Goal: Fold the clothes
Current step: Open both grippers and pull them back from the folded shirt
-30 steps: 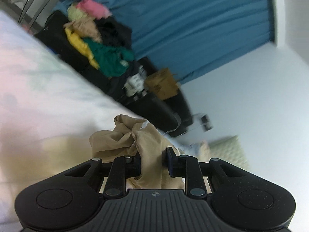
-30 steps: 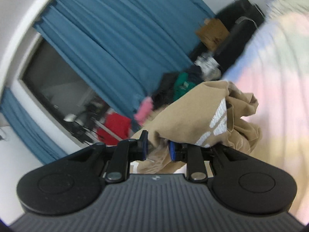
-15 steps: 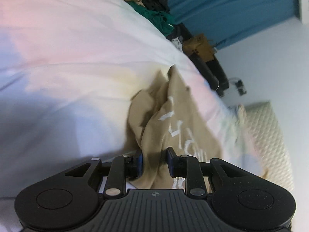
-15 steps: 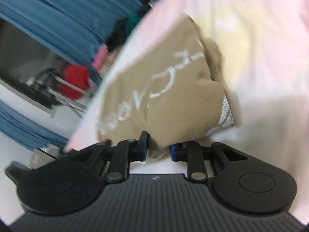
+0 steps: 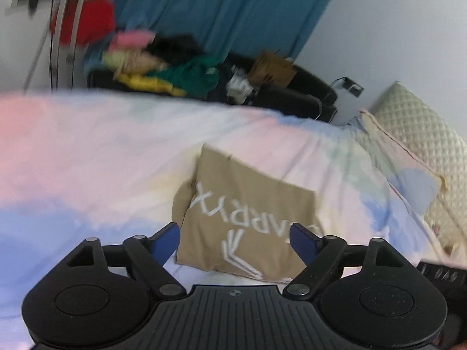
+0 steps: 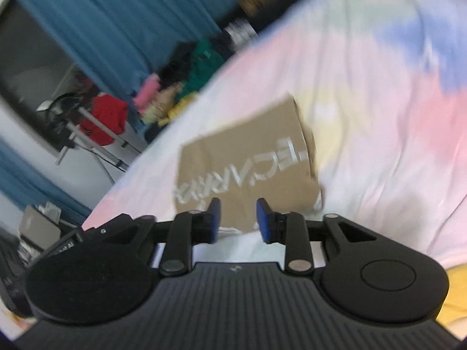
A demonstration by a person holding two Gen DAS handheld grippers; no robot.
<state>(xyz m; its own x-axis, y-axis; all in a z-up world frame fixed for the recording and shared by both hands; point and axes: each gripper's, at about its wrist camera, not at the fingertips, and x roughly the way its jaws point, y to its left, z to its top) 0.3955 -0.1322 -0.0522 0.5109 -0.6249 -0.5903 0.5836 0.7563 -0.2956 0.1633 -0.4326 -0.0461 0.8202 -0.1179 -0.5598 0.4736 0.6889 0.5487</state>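
Observation:
A tan shirt with white lettering (image 5: pixel 248 213) lies folded into a flat rectangle on the pastel bedsheet (image 5: pixel 87 157). It also shows in the right wrist view (image 6: pixel 251 163). My left gripper (image 5: pixel 236 242) is open wide and empty, just above the near edge of the shirt. My right gripper (image 6: pixel 238 218) is open and empty, its blue pads a little apart, over the near edge of the shirt. Neither gripper touches the cloth as far as I can see.
A pile of coloured clothes (image 5: pixel 163 70) sits on a dark chair beyond the bed. Blue curtains (image 5: pixel 221 8) hang behind. A quilted pillow (image 5: pixel 420 134) lies at the right. A clothes rack with a red garment (image 6: pixel 102 119) stands at the left. Something yellow (image 6: pixel 455 297) lies at the lower right.
Both grippers held the tan shirt in the air, then laid it down on the bed. Both have now opened, let go and drawn back.

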